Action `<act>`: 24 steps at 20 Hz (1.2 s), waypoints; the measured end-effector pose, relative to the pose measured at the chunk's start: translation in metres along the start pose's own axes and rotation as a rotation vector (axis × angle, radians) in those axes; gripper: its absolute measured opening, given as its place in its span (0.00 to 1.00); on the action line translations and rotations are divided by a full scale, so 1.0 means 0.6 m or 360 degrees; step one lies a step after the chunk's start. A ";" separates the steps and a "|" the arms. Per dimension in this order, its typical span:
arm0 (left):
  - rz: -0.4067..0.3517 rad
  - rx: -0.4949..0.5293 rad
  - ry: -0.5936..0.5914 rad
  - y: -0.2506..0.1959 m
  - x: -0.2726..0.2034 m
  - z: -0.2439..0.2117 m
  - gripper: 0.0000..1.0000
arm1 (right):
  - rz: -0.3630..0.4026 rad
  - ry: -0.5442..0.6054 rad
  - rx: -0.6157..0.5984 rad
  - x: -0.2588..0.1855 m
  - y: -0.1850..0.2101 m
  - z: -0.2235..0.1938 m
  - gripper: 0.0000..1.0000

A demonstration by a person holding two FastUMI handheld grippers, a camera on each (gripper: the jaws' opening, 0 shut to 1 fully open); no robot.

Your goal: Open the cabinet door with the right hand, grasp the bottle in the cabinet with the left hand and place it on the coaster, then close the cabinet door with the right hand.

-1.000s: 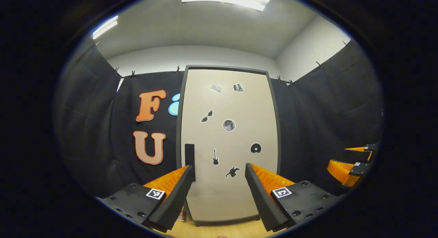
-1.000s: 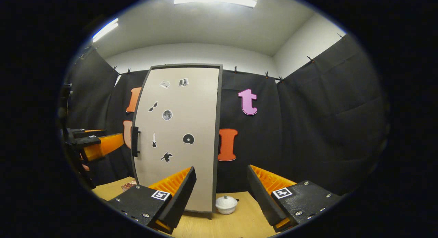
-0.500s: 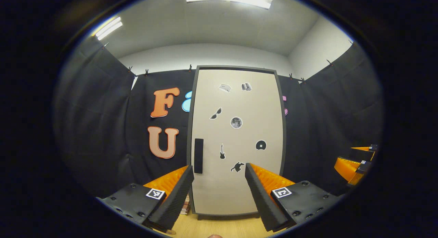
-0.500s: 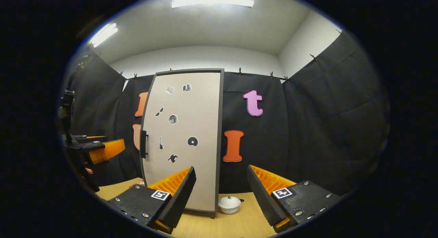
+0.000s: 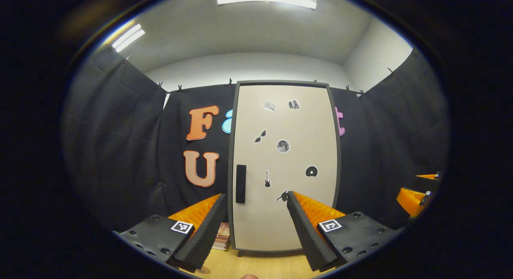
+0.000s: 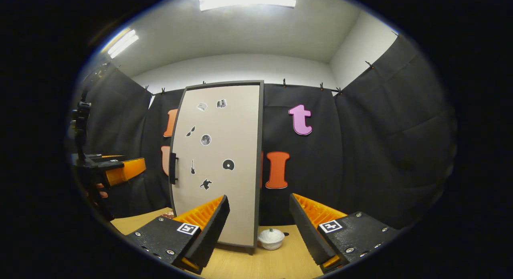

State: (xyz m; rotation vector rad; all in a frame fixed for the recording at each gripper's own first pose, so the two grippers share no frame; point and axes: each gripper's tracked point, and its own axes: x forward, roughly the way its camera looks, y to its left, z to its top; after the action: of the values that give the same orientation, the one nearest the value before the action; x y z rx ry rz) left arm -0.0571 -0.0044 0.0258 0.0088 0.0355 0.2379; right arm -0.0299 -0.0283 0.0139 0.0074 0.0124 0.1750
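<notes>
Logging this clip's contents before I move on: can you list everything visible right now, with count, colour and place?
cabinet door: one, beige with dark frame, shut, centre of the booth
door handle: one, black, door's left edge
stickers: several, dark, on the door
books: small stack, left of the cabinet's foot
lidded pot: one, white, on the table right of the cabinet
table: one, light wood
left hand-held gripper: open, facing the door
right hand-held gripper: open, right of the door

A light wooden table holds a tall cabinet. A small white pot with a lid sits beside it. Some books lie stacked on the other side.
</notes>
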 end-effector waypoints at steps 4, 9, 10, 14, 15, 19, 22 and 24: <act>-0.0054 0.0000 -0.0015 -0.005 0.002 0.008 0.98 | 0.0031 -0.0008 0.0034 0.018 0.026 0.002 0.93; -0.0080 0.0104 -0.0072 0.029 0.021 0.012 0.98 | 0.0070 0.0022 0.0022 0.054 0.086 -0.004 0.93; -0.0083 0.0100 -0.0081 0.040 0.029 0.011 0.98 | 0.0070 0.0019 0.0018 0.063 0.099 -0.004 0.93; -0.0112 0.0088 -0.0077 0.096 0.062 -0.004 0.98 | 0.0093 0.0048 0.0026 0.112 0.170 -0.011 0.93; -0.0125 0.0080 -0.0070 0.112 0.072 -0.007 0.97 | 0.0099 0.0062 0.0026 0.125 0.186 -0.014 0.93; -0.0169 0.0010 -0.0049 0.174 0.099 -0.023 0.98 | 0.0085 0.0144 0.0015 0.172 0.240 -0.040 0.93; -0.0133 0.0020 -0.0041 0.232 0.114 -0.039 0.98 | 0.0113 0.0169 -0.0012 0.210 0.291 -0.047 0.93; -0.0112 0.0024 -0.0038 0.269 0.121 -0.049 0.98 | 0.0122 0.0193 -0.0024 0.235 0.323 -0.056 0.93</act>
State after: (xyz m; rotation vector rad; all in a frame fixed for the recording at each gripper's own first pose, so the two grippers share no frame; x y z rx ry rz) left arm -0.0257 0.1700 -0.0038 0.0254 0.0138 0.1670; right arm 0.0750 0.1873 -0.0199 -0.0180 0.1316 0.2523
